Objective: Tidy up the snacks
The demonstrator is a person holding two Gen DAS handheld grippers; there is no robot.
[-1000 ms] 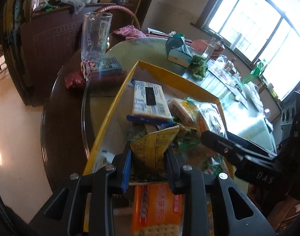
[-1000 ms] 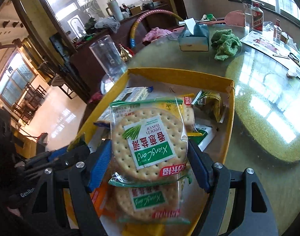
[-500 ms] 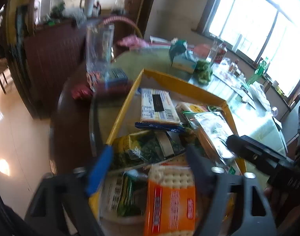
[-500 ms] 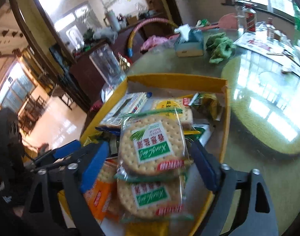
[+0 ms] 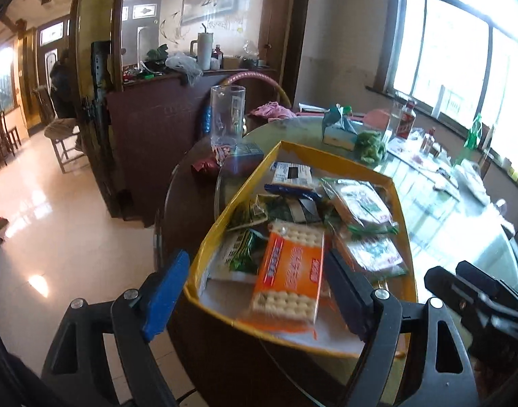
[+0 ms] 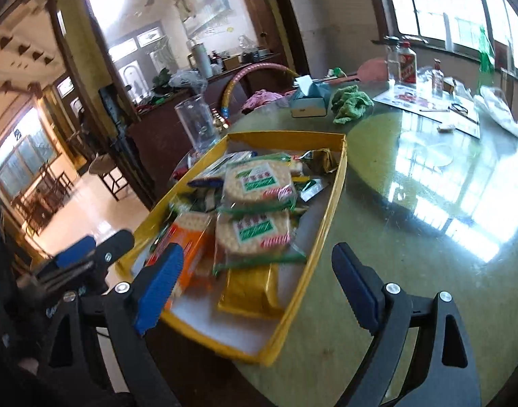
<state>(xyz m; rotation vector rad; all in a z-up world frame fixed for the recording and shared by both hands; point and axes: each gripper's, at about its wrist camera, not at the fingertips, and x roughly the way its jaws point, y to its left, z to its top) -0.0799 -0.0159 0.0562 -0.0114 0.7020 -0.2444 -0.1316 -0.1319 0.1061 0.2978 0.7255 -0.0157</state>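
Now that both packets are lying released in the yellow tray, the left gripper and right gripper are pulling back, jaws wide and empty, so these snacks look sorted.

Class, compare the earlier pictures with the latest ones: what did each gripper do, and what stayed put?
The left gripper released its yellow packet and the right gripper its round cracker pack; both jaws have just opened and pulled back from the tray, empty. The tray and glass jug stayed put.
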